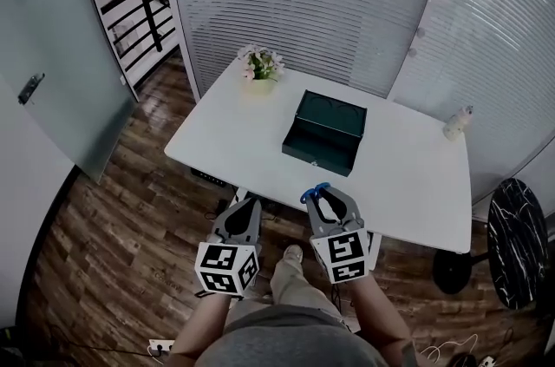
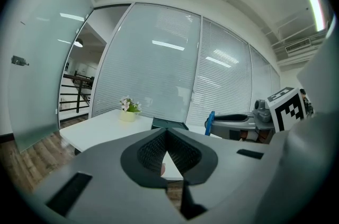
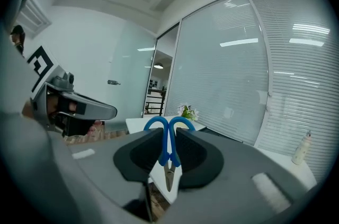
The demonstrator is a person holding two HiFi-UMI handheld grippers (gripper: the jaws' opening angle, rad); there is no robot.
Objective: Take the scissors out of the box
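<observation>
The right gripper [image 3: 168, 137] clamps the blue-handled scissors [image 3: 168, 153] by their handles, well away from the open green box [image 1: 325, 134]. The left gripper [image 2: 167, 135] is closed on nothing. With the blades unsupported, a jolt could pivot the scissors or make them slip free.

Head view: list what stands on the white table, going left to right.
potted flowers → green box, lid open → small bottle
</observation>
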